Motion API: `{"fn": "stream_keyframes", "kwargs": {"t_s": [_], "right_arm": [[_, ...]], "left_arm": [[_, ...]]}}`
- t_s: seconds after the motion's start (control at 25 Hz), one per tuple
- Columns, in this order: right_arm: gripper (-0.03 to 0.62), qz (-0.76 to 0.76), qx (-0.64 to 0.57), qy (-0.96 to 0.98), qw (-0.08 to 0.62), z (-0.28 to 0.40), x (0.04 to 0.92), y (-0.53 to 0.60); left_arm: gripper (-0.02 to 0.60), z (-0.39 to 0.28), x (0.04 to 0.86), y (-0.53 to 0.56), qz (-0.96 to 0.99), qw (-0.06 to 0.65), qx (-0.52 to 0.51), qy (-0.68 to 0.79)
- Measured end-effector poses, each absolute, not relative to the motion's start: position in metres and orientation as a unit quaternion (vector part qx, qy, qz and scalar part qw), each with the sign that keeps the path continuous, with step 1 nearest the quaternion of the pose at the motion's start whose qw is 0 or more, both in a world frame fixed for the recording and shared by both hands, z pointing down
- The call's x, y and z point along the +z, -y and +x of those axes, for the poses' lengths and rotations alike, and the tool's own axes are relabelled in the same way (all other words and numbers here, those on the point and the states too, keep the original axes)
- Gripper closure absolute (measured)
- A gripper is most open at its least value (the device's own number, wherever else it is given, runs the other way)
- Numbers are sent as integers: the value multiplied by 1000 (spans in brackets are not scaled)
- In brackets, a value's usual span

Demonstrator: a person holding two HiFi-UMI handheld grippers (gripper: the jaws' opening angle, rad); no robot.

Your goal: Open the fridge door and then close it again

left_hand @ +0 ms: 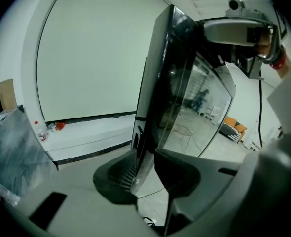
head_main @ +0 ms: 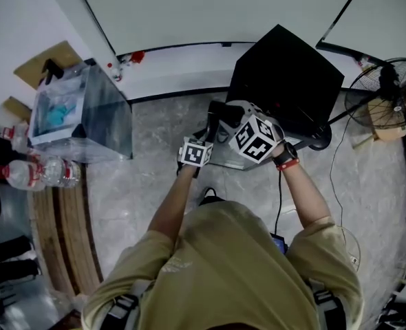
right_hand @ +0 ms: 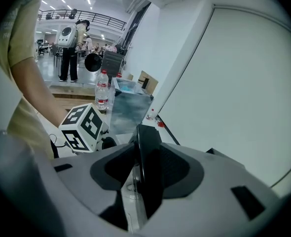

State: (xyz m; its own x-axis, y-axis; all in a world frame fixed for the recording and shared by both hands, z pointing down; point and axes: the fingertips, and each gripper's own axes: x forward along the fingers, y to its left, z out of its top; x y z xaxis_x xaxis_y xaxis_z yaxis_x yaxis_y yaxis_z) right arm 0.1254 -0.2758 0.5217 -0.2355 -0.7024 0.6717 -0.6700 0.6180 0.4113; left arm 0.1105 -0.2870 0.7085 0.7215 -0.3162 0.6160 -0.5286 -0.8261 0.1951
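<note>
The left gripper (left_hand: 145,176) was clamped on the free edge of the fridge door (left_hand: 185,107), with one jaw on the black frame side and the other on the glass. The right gripper (right_hand: 144,169) gripped the same edge, just beside the left. The door stood swung out from the black fridge (head_main: 285,74), which sat at the far edge of the grey floor (head_main: 141,184), against the white wall (head_main: 210,12). A clear plastic box (head_main: 86,115) stood toward the floor's left edge with water bottles (head_main: 34,172) near it. A fan (head_main: 389,91) stood at the right edge.
</note>
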Motion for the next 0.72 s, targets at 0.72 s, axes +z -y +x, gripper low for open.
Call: {"fn": "stream_keyframes", "kwargs": {"t_s": [0.72], "right_arm": [[428, 463, -5, 772, 436, 154, 523, 309]], "left_arm": [[463, 139, 714, 322, 916, 181, 304, 190]]}}
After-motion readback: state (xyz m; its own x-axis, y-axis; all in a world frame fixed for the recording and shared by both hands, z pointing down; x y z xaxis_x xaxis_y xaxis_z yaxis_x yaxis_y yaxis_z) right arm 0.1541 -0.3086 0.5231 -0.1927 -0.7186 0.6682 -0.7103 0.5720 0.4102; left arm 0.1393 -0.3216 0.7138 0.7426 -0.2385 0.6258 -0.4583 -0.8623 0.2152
